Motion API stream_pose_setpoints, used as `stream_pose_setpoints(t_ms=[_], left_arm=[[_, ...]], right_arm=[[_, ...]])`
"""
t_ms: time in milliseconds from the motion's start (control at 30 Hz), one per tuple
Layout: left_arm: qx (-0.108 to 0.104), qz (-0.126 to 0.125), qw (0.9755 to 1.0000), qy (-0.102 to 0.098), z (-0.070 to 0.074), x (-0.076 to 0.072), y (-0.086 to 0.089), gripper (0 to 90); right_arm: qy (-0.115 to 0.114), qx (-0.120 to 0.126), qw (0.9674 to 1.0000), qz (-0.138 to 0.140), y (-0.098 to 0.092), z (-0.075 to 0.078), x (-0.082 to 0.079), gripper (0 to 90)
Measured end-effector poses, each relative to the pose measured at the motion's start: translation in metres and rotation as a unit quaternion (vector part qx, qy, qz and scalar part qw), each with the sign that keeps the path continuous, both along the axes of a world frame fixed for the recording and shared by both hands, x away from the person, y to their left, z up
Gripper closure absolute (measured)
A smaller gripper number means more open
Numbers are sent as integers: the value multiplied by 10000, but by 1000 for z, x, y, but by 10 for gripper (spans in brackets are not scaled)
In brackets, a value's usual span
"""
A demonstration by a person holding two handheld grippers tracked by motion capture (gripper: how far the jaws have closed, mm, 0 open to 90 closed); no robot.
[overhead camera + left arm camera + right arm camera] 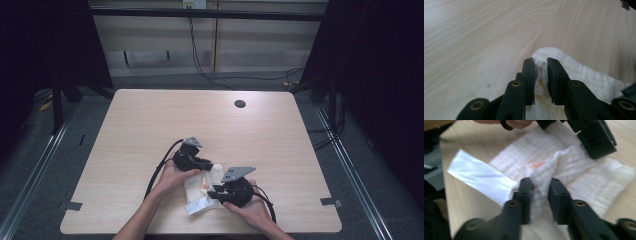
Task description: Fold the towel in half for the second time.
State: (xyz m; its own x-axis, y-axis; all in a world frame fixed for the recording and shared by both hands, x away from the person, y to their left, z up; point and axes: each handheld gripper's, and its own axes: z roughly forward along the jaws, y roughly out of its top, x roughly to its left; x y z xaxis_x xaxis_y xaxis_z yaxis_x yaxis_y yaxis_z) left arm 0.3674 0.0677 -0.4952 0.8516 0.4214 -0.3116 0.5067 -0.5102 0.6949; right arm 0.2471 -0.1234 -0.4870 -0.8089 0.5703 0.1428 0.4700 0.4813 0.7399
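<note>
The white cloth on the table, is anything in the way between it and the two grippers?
Nothing visible is in the way. The white cloth already sits between the jaws of both the left gripper and the right gripper, bunched up in each gap. The table around it is bare wood.

One white cloth, two hand-held grippers, left and right, one table

Soft, matt white cloth with a glossy label lies on smooth pale wood table.
</note>
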Motion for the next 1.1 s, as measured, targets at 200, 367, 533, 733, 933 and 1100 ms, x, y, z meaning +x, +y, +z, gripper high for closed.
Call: stream_pose_setpoints(t_ms=[200, 367, 533, 733, 933, 1100], left_arm=[[59, -45, 9999, -68, 1, 1, -5, 775], [-15, -48, 10000, -75, 2, 0, -11, 732], [0, -45, 9999, -107, 4, -1, -15, 701], [-114, 43, 9998, -170, 6, -1, -15, 635], [-161, 36, 9996, -216, 8, -2, -15, 554], [-235, 68, 9990, -374, 19, -5, -13, 493]], right_arm=[[123, 92, 9999, 31, -8, 2, 1, 548], [195, 72, 9998, -13, -9, -1, 2, 448], [157, 96, 9998, -98, -15, 3, 2, 405], [150, 207, 9994, -229, -28, 4, 3, 393], [99, 219, 9993, -293, -40, 9, 1, 389], [65, 173, 9989, -423, -54, 10, -1, 397]])
